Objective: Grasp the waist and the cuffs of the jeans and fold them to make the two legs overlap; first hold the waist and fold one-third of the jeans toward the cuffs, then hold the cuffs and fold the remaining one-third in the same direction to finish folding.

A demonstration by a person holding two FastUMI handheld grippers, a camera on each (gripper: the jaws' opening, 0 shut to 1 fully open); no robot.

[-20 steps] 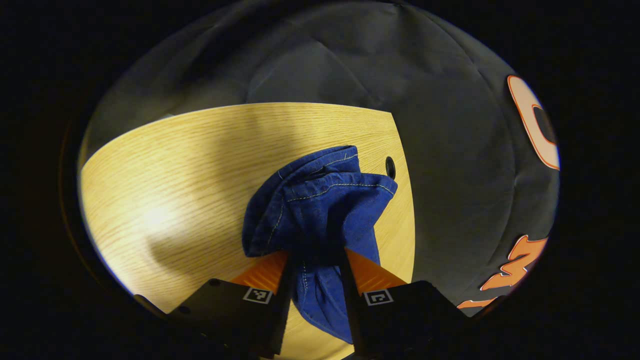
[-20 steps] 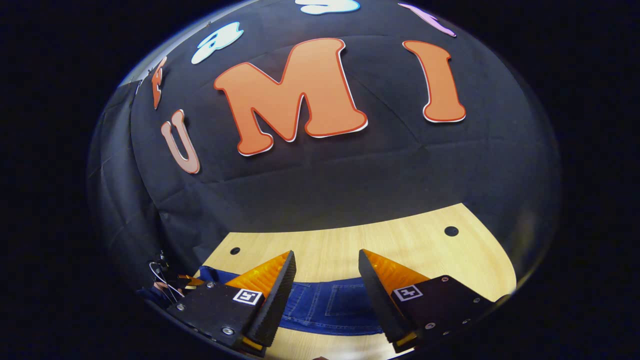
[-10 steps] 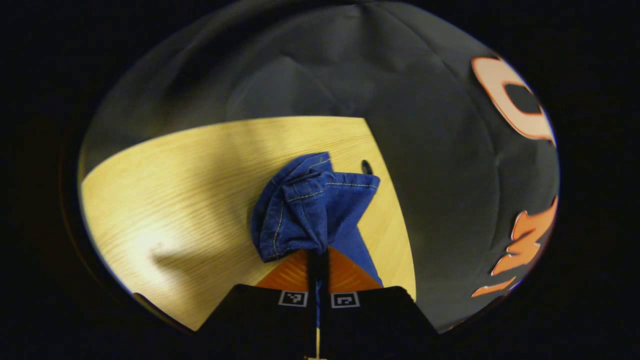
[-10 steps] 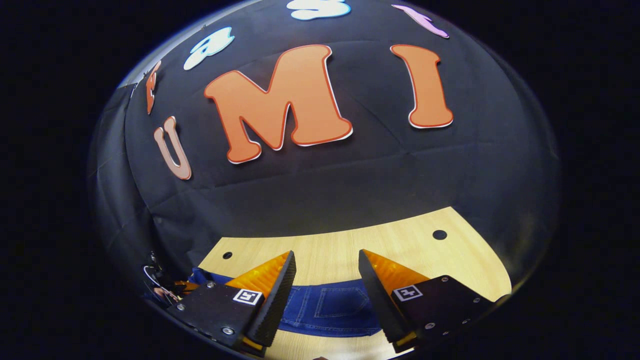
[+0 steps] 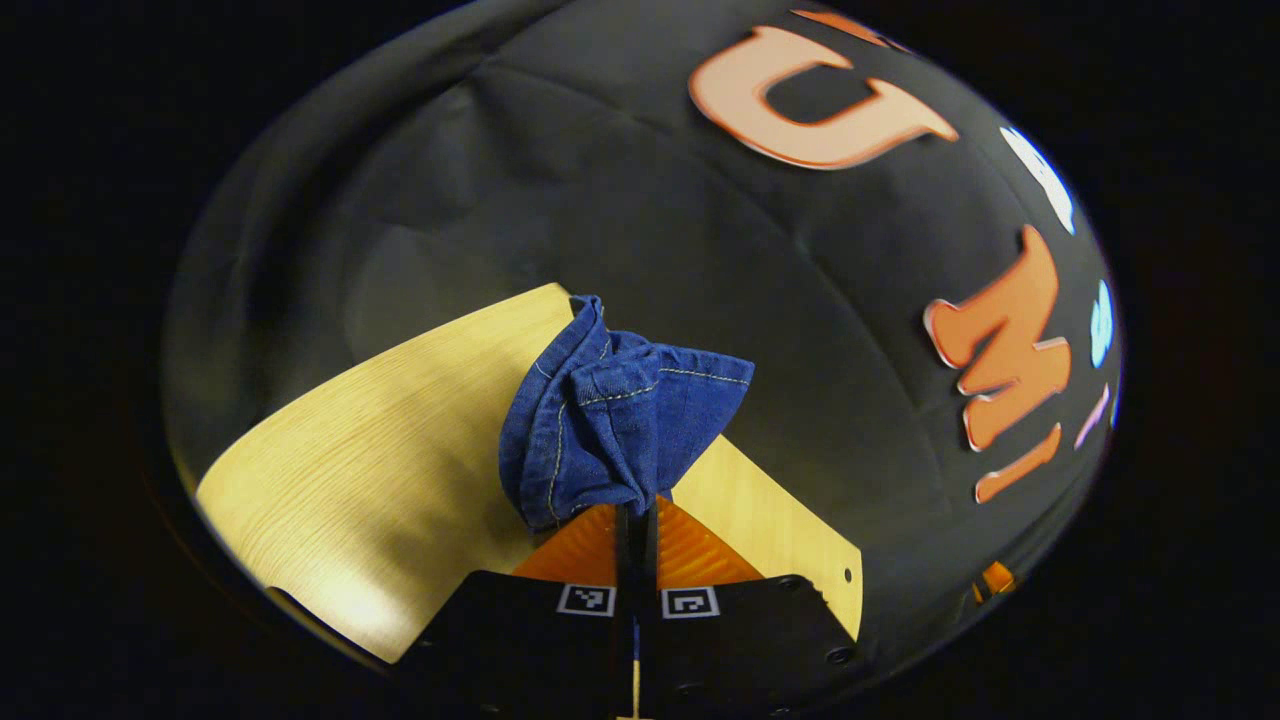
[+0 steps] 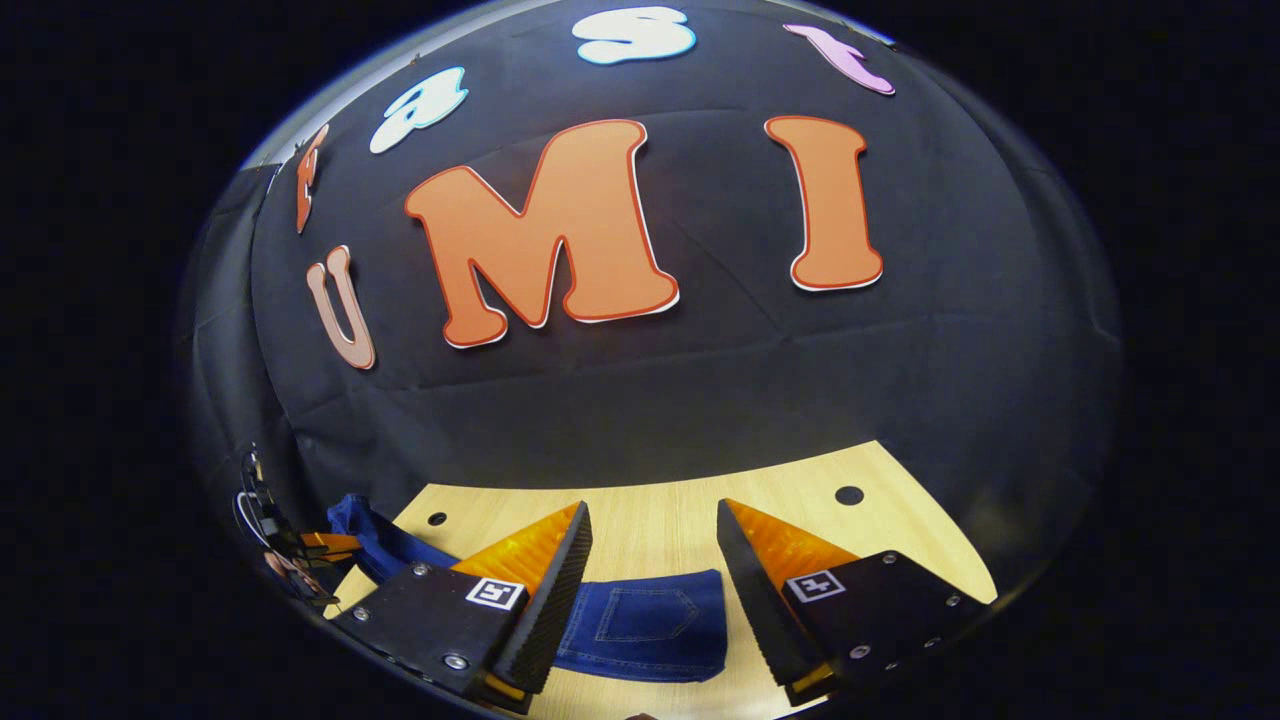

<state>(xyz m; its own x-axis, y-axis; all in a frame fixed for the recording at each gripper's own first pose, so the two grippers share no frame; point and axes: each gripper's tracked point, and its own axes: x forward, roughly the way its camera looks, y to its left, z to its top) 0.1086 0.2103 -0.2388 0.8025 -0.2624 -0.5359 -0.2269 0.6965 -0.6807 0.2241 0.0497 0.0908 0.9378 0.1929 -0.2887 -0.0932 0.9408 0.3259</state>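
Note:
In the left gripper view my left gripper (image 5: pixel 635 520) is shut on a bunched end of the blue jeans (image 5: pixel 615 425), lifted above the wooden table (image 5: pixel 400 480); the hems and yellow stitching show just past the fingertips. In the right gripper view my right gripper (image 6: pixel 652 545) stands open above the table, with the pocket end of the jeans (image 6: pixel 645 625) lying flat between and below its fingers. At the far left of that view the jeans (image 6: pixel 365 530) rise off the table toward the other gripper (image 6: pixel 300 550).
The wooden table (image 6: pixel 660 515) has small round holes (image 6: pixel 849 495) near its far corners. The black booth wall stands close behind the table's far edge. Bare wood lies to the left of the jeans in the left gripper view.
My left gripper shut on the bunched jeans end, then lifted and swung it. The right gripper stayed open; the jeans beneath it slid left, exposing their right edge.

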